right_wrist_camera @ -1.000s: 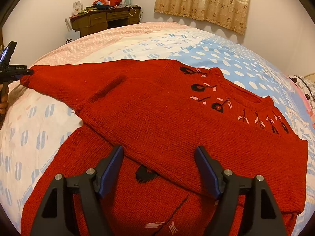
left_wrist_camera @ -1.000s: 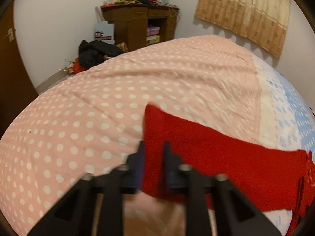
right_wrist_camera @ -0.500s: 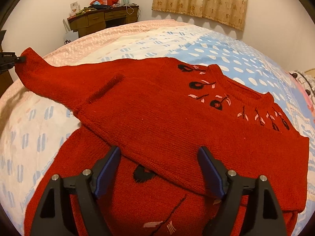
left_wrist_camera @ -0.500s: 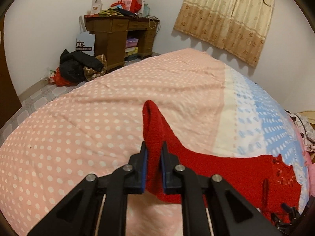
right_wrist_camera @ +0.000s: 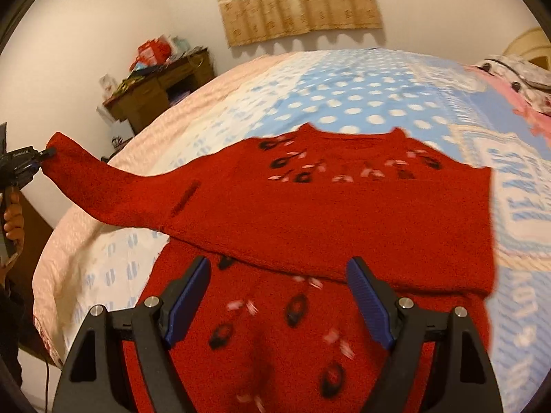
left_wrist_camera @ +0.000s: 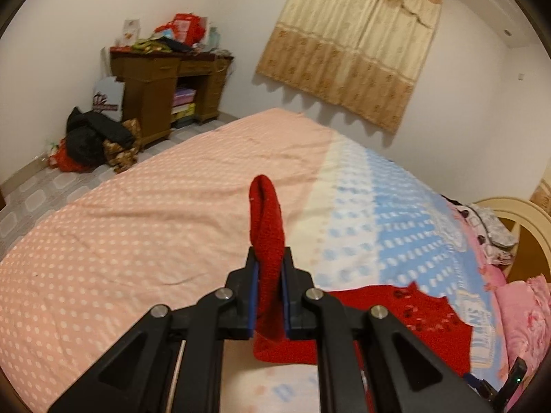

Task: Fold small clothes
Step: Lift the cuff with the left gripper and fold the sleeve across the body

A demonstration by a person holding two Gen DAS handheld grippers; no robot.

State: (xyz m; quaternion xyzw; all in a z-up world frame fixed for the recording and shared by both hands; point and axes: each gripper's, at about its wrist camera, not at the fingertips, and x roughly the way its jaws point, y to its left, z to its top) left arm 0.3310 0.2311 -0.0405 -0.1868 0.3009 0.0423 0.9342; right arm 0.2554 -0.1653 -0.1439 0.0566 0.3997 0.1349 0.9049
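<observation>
A red knitted sweater [right_wrist_camera: 330,203] with black and pink motifs lies on the bed, its lower half folded up over the body. My left gripper [left_wrist_camera: 268,275] is shut on the cuff of the left sleeve [left_wrist_camera: 266,220], which stands up between the pads. In the right wrist view the left gripper [right_wrist_camera: 41,155] holds that sleeve [right_wrist_camera: 103,186] raised off the bed at the far left. My right gripper [right_wrist_camera: 279,292] is open and empty, just above the sweater's lower part.
The bed cover [left_wrist_camera: 137,220] is pink dotted on the left and blue dotted [right_wrist_camera: 361,103] on the right. A wooden desk [left_wrist_camera: 162,86] with clutter and a pile of dark clothes [left_wrist_camera: 93,137] stand by the far wall. Pink pillows [left_wrist_camera: 523,309] lie at the right.
My left gripper has lifted the sleeve cuff off the bed and turned right. The right gripper has shifted left and lower over the sweater, still open.
</observation>
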